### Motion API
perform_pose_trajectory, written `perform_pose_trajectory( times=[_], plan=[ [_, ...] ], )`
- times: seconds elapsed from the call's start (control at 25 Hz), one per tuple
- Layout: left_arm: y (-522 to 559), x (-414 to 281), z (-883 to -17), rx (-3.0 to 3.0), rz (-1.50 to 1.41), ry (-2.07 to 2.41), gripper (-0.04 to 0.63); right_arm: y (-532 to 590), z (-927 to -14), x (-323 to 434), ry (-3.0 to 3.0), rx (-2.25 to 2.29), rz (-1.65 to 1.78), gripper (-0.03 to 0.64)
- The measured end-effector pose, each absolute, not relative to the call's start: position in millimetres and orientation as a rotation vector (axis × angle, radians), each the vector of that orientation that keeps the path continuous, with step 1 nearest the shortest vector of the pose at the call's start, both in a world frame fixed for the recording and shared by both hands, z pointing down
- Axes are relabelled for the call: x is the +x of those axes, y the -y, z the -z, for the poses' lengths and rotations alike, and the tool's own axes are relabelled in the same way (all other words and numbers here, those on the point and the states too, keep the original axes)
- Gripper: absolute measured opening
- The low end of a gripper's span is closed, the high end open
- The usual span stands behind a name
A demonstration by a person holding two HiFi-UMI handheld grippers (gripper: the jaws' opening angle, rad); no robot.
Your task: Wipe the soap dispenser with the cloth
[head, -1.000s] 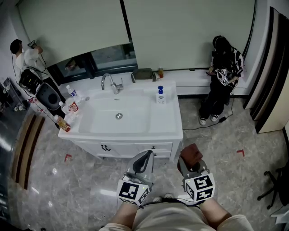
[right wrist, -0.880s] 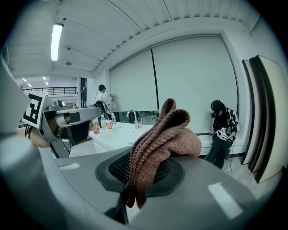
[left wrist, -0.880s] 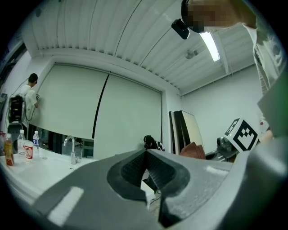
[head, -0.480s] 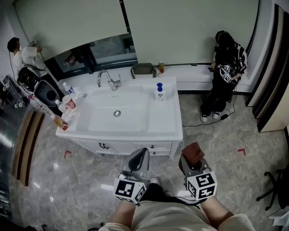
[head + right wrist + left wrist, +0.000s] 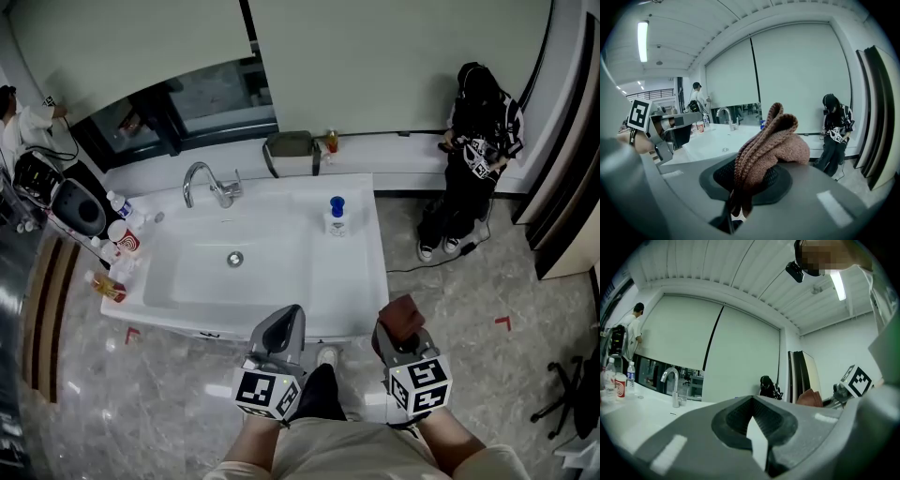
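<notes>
Here, left gripper (image 5: 289, 317): jaws pressed together, empty, before white sink counter (image 5: 364, 281).
Right gripper (image 5: 397, 334): pinching brown knitted cloth (image 5: 401, 315).
Blue-capped white soap dispenser (image 5: 336, 217): counter's back right.

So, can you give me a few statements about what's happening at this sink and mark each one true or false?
1. The right gripper is shut on a brown knitted cloth. True.
2. The left gripper holds the soap dispenser. False: its jaws are together on nothing, and the dispenser stands on the counter, right of the basin.
3. The cloth touches the dispenser. False: the cloth is held apart from it, near the counter's front edge.
4. The faucet stands behind the basin. True.
</notes>
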State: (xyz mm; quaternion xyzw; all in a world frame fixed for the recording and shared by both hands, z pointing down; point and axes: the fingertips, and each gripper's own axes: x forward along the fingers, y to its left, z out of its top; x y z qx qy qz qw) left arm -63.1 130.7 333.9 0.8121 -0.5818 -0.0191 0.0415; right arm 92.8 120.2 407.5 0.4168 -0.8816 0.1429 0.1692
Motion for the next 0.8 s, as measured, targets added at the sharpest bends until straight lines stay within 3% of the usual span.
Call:
perform_pose_trajectory(
  times=[0.4,0.8],
  plan=[
    [24,-108,-358,2.55,-0.035,1.61,0.0,17,-435,42,2.406,1.24,-0.483,0.078],
    [128,-73,-374,2.725,-0.191,1.31,0.0,71,-478,3,2.368,1.046,-0.58,0.078]
  ],
)
